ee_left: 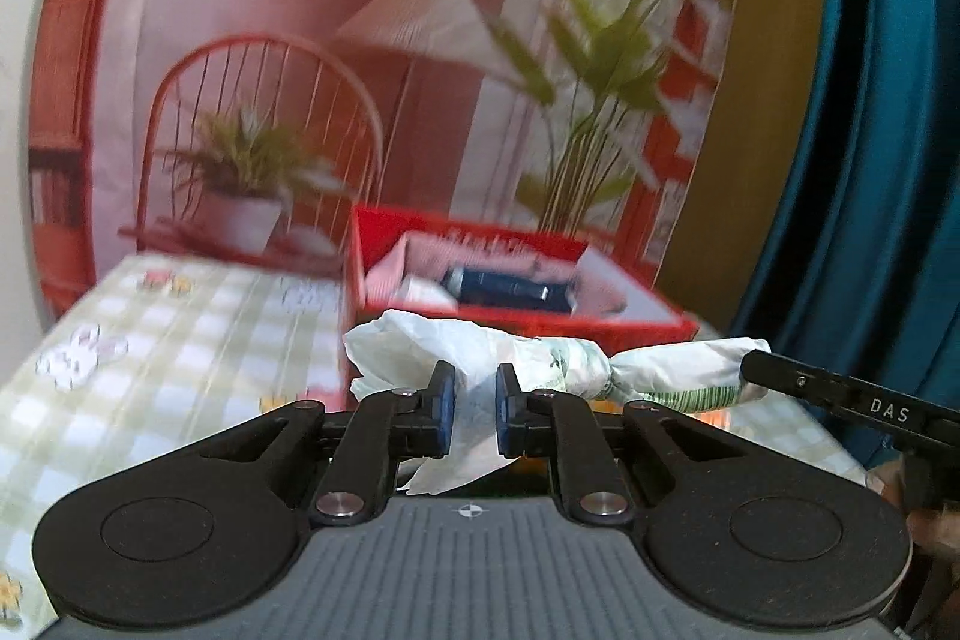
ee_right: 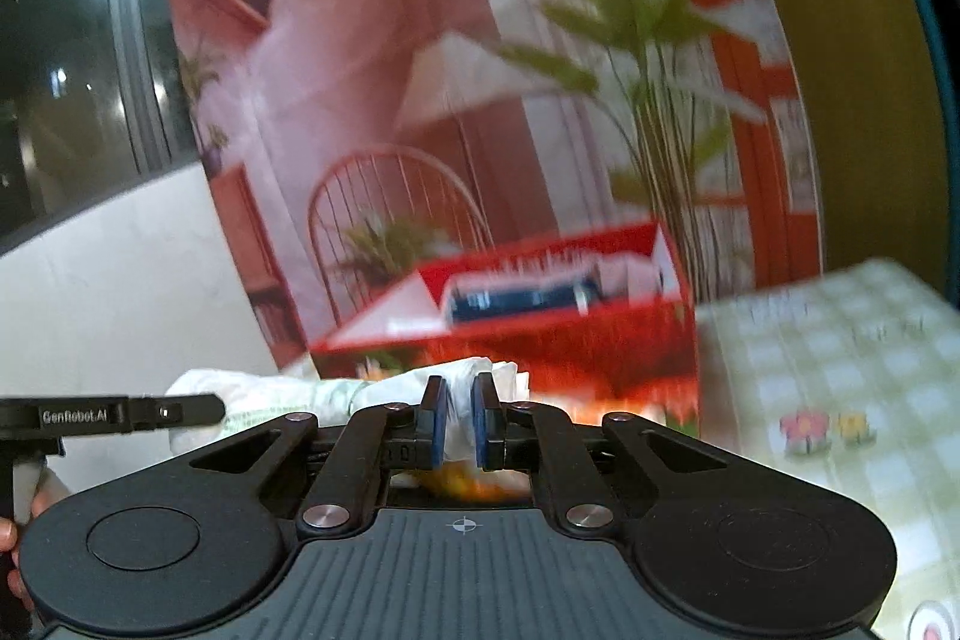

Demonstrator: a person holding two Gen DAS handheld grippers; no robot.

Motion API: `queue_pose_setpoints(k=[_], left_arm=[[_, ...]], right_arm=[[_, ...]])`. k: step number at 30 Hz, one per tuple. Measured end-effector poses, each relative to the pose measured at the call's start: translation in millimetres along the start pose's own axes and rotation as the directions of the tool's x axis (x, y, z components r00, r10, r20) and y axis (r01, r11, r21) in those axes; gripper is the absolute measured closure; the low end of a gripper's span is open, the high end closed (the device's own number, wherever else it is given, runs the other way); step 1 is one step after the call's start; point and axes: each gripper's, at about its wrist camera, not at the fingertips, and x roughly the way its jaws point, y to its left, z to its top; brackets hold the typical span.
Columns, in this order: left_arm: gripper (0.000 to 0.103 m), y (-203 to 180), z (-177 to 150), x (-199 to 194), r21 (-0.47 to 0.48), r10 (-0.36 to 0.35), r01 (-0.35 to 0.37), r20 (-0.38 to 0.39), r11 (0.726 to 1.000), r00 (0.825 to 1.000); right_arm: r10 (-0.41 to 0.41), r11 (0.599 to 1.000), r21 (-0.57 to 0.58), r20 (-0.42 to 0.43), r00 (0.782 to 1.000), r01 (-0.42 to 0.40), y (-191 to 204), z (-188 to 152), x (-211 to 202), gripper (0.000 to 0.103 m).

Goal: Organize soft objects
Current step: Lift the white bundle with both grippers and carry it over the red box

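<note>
A white cloth with green print (ee_left: 558, 364), twisted into a roll, hangs in the air between both grippers. My left gripper (ee_left: 475, 409) is shut on its left end. My right gripper (ee_right: 457, 421) is shut on its other end; the cloth also shows in the right wrist view (ee_right: 270, 397). Beyond it stands an open red box (ee_left: 636, 325) holding pink fabric (ee_left: 498, 256) and a dark blue item (ee_left: 510, 289). The box also shows in the right wrist view (ee_right: 540, 340).
A table with a green-and-white checked cloth (ee_left: 180, 358) lies below. A printed backdrop (ee_left: 360, 40) of a pink room with plants stands behind the box. A teal curtain (ee_left: 870, 100) is at the right.
</note>
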Motion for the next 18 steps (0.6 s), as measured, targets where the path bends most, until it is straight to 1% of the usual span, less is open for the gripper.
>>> queue_pose_setpoints(k=[3,5,7,11,13,17,18], left_arm=[[0.089,-4.9,16.1,-3.9,0.019,-0.012,0.011,0.033,1.0,0.999],[0.089,-6.4,27.3,2.1,0.01,-0.048,0.048,0.006,0.999,0.999],[0.089,-5.9,37.8,11.3,-0.002,-0.087,0.087,-0.022,0.996,0.996],[0.089,-3.4,58.3,40.3,0.009,-0.107,0.108,-0.065,0.994,0.992],[0.089,-1.5,66.6,60.3,0.02,-0.1,0.103,-0.094,0.995,0.99],[0.089,-6.1,82.0,105.3,0.077,-0.075,0.088,-0.163,0.993,0.984],[0.089,-4.2,82.1,109.1,0.091,-0.066,0.083,-0.173,0.992,0.983]], right_arm=[[0.005,1.0,-0.015,0.032,0.999,-0.005,1.5,16.9,-1.4,0.095],[-0.003,1.0,-0.029,0.037,0.999,0.005,2.4,26.8,1.2,0.095],[-0.036,0.999,-0.038,0.024,0.999,0.037,3.5,36.4,6.6,0.095],[-0.07,0.997,-0.031,-0.012,0.997,0.069,-0.9,50.3,20.6,0.095],[-0.087,0.996,-0.037,-0.03,0.996,0.086,-5.1,56.1,30.5,0.095],[-0.125,0.985,-0.13,-0.064,0.99,0.116,-10.9,66.2,59.7,0.095],[-0.13,0.983,-0.143,-0.071,0.989,0.119,-13.5,69.8,67.4,0.095]])
